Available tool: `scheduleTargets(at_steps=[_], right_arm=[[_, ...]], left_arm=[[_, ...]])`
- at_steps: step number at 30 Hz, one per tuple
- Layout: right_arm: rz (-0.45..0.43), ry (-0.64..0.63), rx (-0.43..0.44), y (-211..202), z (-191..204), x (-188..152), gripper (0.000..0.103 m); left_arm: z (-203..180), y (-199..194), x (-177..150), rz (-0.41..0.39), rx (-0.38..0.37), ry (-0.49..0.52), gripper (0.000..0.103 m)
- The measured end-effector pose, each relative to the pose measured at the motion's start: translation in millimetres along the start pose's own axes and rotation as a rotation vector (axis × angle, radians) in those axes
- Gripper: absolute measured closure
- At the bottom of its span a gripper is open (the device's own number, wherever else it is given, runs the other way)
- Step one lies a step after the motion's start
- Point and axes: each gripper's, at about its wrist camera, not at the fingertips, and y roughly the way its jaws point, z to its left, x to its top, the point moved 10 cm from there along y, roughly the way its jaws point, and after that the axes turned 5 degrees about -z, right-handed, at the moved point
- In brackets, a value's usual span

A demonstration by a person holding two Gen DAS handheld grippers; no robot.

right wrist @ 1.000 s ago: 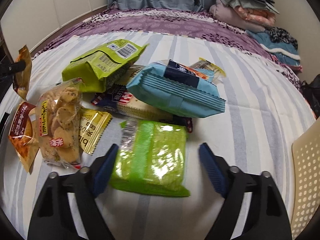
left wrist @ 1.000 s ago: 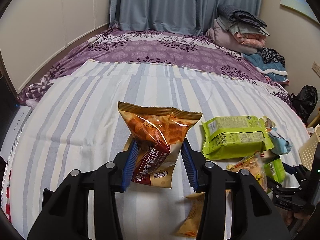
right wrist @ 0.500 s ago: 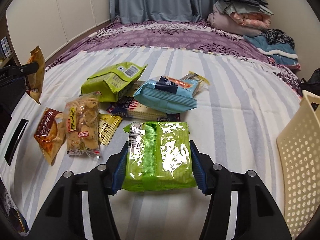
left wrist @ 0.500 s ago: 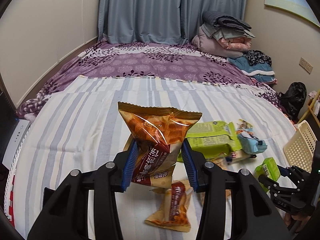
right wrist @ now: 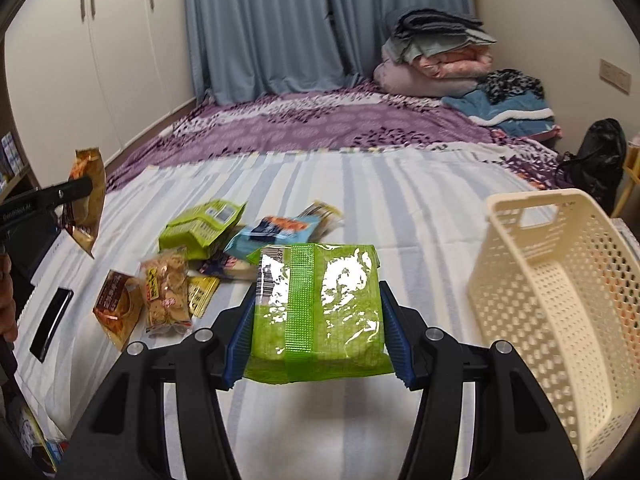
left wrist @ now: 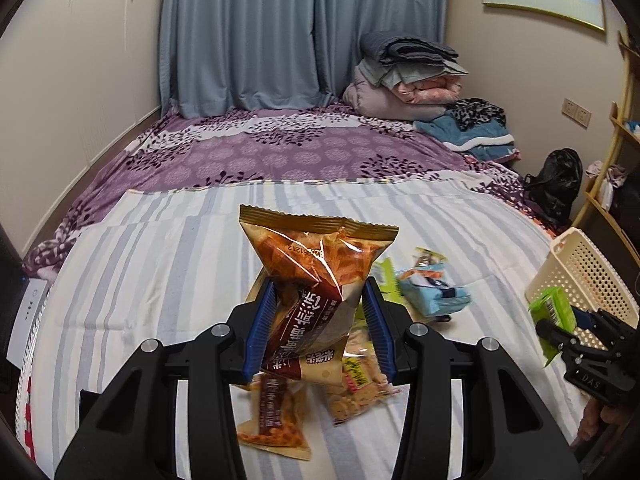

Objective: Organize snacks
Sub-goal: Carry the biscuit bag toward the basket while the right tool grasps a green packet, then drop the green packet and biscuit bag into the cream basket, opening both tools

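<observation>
while left tool (left wrist: 318,330) clamps orange bag (left wrist: 316,276), right tool (right wrist: 316,336) grips green pack (right wrist: 316,312).

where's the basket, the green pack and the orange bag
basket (right wrist: 560,320): right wrist view, perforated side wall
green pack (right wrist: 316,312): right wrist view, middle of its shiny face
orange bag (left wrist: 316,268): left wrist view, upper clear part

Striped bed (right wrist: 400,200) under scattered snack packets (right wrist: 202,226), cream basket (right wrist: 560,300).
</observation>
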Motion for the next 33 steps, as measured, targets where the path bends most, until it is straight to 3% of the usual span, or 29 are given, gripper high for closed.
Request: scheduleTargets(at_steps=[10,19,25,33], right_arm=[[-0.117,0.153,-0.157,-60,-108,14,0.046],[-0.126,0.280,-0.322,-97,-200,-17,0.046],[-0.122,0.338,-0.374,-109,-235,-35,0.041],[-0.134,0.337,-0.407,-121,-247,-38,0.037]], left_arm=[[-75,-11,20,-0.030,-0.076,0.097,0.058],[-150,-11,31,-0.044,-0.174,0.193,0.058],[-199,-13,32,-0.046,-0.241,0.244,0.058],[-275,-14,32,-0.041,-0.341,0.322,0.058]])
